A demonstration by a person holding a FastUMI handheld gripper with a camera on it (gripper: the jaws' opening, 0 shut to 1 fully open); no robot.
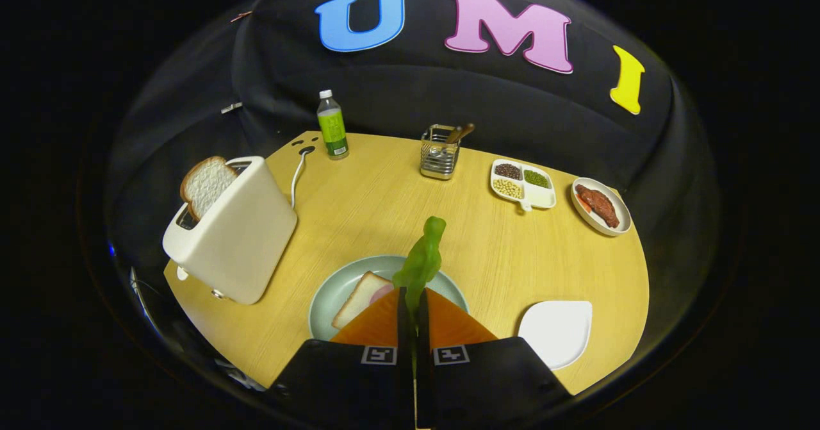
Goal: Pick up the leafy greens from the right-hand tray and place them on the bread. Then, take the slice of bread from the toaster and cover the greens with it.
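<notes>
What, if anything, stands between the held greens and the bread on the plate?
Nothing visible. The gripper is shut on the greens, which hang just above the bread on the plate. The toaster stands off to the side.

Lighting: bright, even, from overhead; table (384, 206) well lit, soft shadow beside toaster (234, 234). Surroundings dark. Fisheye bends the table's rim. Focus sharp.

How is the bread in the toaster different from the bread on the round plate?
The toaster bread stands upright in the toaster slot, bare. The plate bread lies flat on the round plate, with something pink on it, under the leafy greens held in the shut gripper. Both are white slices with brown crust.
</notes>
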